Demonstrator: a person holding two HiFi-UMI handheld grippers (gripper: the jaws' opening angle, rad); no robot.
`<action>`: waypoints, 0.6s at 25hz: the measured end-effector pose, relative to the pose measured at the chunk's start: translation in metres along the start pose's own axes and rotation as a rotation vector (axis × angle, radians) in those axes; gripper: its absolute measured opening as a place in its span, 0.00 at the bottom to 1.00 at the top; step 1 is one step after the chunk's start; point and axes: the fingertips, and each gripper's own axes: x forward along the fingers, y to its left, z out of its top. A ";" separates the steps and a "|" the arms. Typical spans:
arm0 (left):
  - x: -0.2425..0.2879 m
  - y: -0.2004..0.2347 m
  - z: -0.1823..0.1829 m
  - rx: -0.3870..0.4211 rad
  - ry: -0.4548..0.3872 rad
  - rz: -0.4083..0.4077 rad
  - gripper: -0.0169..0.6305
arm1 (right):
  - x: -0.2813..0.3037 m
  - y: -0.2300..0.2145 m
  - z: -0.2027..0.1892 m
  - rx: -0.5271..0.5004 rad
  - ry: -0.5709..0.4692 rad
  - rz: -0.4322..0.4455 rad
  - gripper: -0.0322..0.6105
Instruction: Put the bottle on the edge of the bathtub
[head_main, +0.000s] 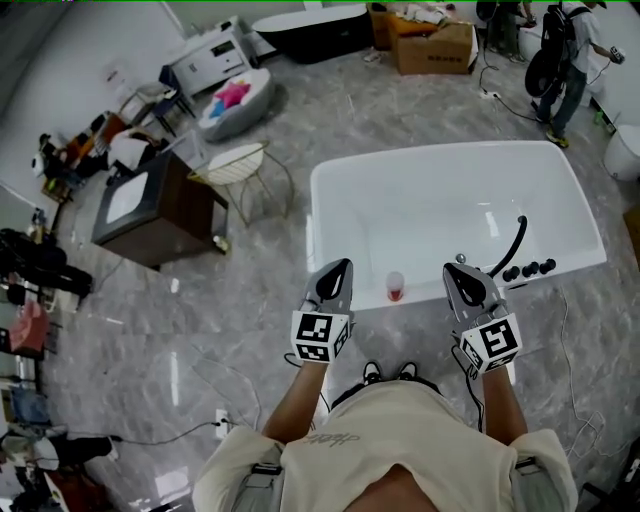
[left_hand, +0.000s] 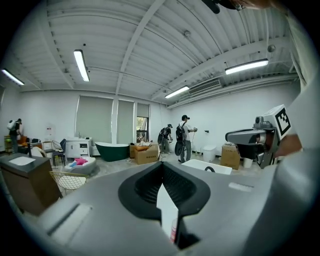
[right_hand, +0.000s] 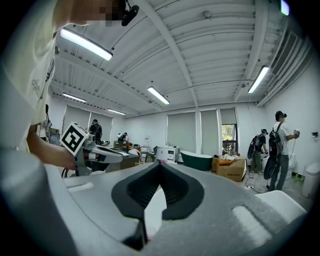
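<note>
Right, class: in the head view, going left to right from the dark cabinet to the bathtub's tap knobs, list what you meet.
dark cabinet → wire chair → left gripper → bottle → right gripper → black tap knobs

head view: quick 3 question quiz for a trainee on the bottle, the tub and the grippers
1. True or false: the small pale bottle with a red base stands on the near rim of the white bathtub.
2. Of the left gripper and the right gripper, which holds the bottle? A) left B) right C) neither
3. Fill in: seen from the person, the curved black tap sits toward the tub's ____ end.

Key: 1 true; 2 C, both grippers are shut and empty, one on each side of the bottle; 3 right.
</note>
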 end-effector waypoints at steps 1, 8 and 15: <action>-0.002 0.002 0.004 0.008 -0.003 0.003 0.05 | 0.000 0.001 0.005 -0.003 -0.012 -0.005 0.05; -0.008 -0.004 0.013 0.009 -0.022 -0.041 0.05 | -0.010 0.005 0.022 -0.034 -0.050 -0.037 0.05; -0.020 -0.022 0.014 -0.007 -0.022 -0.102 0.05 | -0.019 0.015 0.027 -0.039 -0.037 -0.029 0.05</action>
